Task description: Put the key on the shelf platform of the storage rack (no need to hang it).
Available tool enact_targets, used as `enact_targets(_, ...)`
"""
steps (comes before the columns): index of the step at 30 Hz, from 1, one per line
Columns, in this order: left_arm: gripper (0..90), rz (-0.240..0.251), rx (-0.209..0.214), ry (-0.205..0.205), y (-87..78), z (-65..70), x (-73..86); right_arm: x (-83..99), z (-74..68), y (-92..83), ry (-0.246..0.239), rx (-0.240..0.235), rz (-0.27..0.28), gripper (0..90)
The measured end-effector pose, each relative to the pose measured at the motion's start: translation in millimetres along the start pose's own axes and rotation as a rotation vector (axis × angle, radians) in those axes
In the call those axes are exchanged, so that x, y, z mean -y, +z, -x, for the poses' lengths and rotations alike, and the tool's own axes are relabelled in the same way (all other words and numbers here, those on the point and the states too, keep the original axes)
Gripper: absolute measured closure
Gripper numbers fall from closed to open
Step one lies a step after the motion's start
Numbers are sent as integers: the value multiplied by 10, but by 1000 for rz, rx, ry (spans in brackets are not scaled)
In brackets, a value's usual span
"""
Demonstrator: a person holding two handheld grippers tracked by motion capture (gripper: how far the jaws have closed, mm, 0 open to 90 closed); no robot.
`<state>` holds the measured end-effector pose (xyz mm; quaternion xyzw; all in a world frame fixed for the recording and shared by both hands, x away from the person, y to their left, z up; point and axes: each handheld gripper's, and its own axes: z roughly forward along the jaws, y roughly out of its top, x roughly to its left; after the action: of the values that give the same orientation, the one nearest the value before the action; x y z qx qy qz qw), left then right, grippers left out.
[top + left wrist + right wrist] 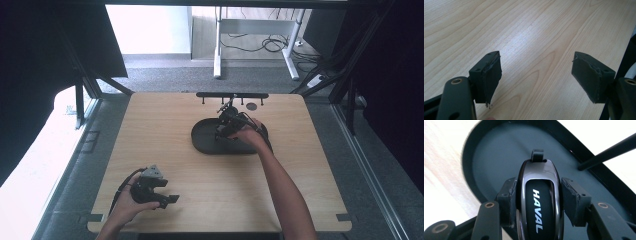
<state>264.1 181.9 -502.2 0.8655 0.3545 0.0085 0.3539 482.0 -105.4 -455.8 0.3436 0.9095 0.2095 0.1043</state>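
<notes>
**Key fob held over the dark tray**

A pale wooden desk [210, 175] stands on grey carpet, with a dark oval tray [202, 137] toward its far side. Well apart from the tray, near the desk's front-left corner, the left gripper [167, 197] has its fingers [490, 77] released, bare wood between them. Over the tray, the right gripper [225, 131] has its fingers [507, 201] clenched on a glossy black key fob [540, 205] marked HAVAL, which sits above the tray's floor.
</notes>
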Motion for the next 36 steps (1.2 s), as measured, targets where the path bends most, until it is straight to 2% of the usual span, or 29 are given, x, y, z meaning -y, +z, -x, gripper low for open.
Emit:
enact_targets(8,243,-3,1,-1,4,1,0,87,66,90,-8,35,-49,491)
enact_targets(9,243,-9,1,9,2,0,-3,104,75,98,-3,37,-51,491)
enact_targets(16,243,-12,1,8,7,6,-4,206,115,191,-5,42,-78,491)
enact_targets(20,243,-15,3,8,14,0,-2,237,142,251,-20,54,-94,490)
enact_targets(25,242,-27,9,15,27,11,-5,253,178,308,-21,58,-102,490)
enact_targets(31,242,-14,15,5,28,26,-5,276,181,362,-24,62,-124,490)
enact_targets(32,242,-25,16,17,23,22,-7,279,183,372,-29,61,-124,489)
enact_targets(36,241,-23,16,8,40,29,-5,305,193,396,-20,57,-119,489)
